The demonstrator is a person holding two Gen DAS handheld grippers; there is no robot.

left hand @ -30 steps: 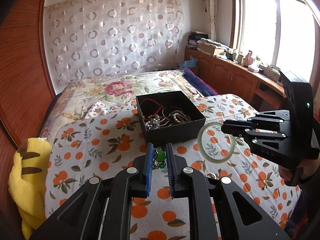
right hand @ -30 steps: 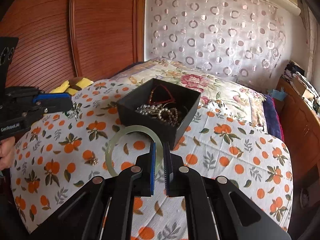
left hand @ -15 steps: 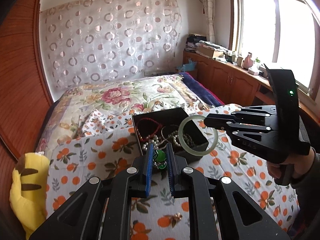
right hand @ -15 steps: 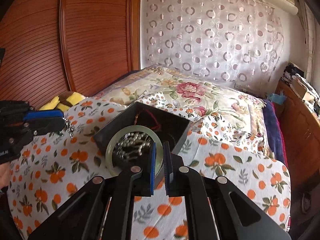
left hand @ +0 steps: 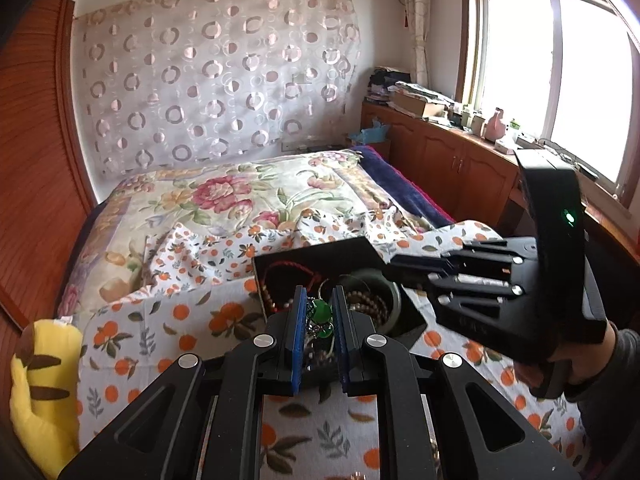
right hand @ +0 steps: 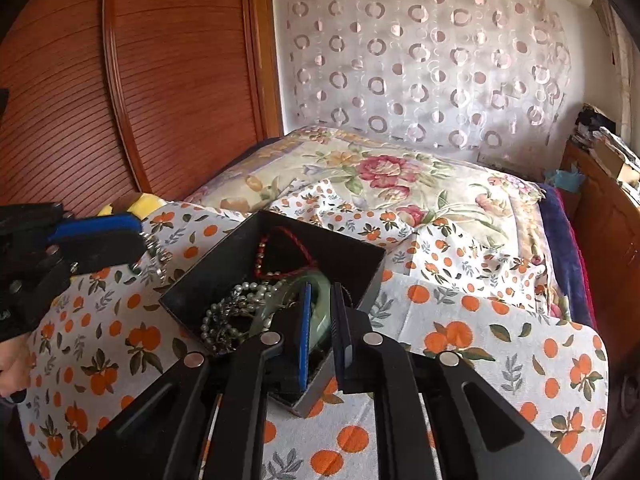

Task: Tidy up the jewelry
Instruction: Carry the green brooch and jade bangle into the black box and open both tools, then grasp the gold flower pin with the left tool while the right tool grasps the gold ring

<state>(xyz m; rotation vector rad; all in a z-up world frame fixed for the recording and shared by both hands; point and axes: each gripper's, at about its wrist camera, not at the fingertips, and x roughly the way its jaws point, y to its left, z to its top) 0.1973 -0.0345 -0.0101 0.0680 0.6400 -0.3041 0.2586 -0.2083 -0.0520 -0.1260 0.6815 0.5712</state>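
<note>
Box point(right hand: 362, 266) sits just ahead of both grippers; right gripper point(right hand: 320, 320) jaws clamp a bangle point(right hand: 320, 314) inside it, left gripper point(left hand: 319, 326) jaws clamp a green pendant point(left hand: 321, 312).

I see the box point(right hand: 362, 276) on the bed point(right hand: 460, 320), bangle point(right hand: 320, 312) and beads point(right hand: 224, 316) inside it. Plush toy point(left hand: 36, 392) lies left of box; cabinets point(left hand: 448, 160) stand right.

A bed point(left hand: 224, 196) carries everything. A floral quilt point(right hand: 384, 176) covers its far part, and a white orange-print cloth point(right hand: 500, 344) lies rumpled over the near part. A black open box point(right hand: 360, 258) sits on that cloth. A yellow plush toy point(left hand: 36, 392) rests at the bed's left edge.
</note>
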